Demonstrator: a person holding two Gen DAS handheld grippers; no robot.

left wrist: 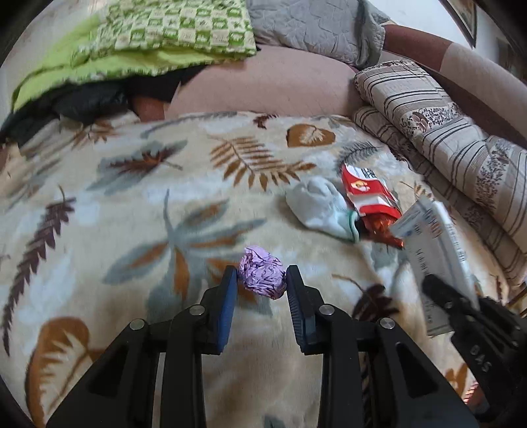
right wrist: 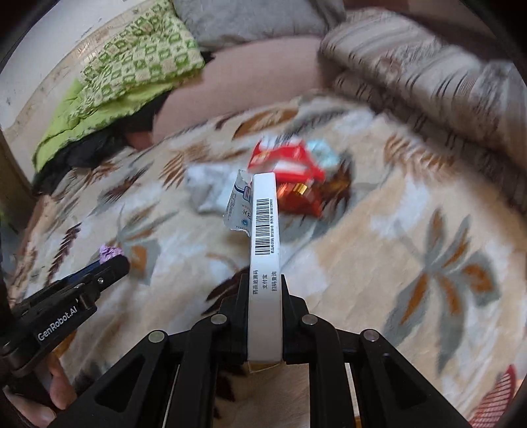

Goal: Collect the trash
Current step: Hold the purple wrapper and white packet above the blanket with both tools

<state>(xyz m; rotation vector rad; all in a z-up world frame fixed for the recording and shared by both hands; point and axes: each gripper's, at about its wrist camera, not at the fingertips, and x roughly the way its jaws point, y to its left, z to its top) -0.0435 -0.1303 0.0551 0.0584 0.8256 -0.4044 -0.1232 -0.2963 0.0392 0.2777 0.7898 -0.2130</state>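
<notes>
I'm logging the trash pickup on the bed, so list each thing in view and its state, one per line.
left tool: shut on the purple paper ball
purple paper ball: crumpled, gripped
right tool: shut on the white box
white box: held on edge, barcode up
red wrapper: torn open, lying on the blanket
white sock: lying loose beside the wrapper
leaf-print blanket: spread flat

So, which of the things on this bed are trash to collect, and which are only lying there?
Trash for the job:
- purple crumpled paper ball, held in the left gripper
- white box, held in the right gripper
- red snack wrapper, on the leaf-print blanket

Just lying about:
- white sock
- green checked pillow
- striped folded quilt
</notes>
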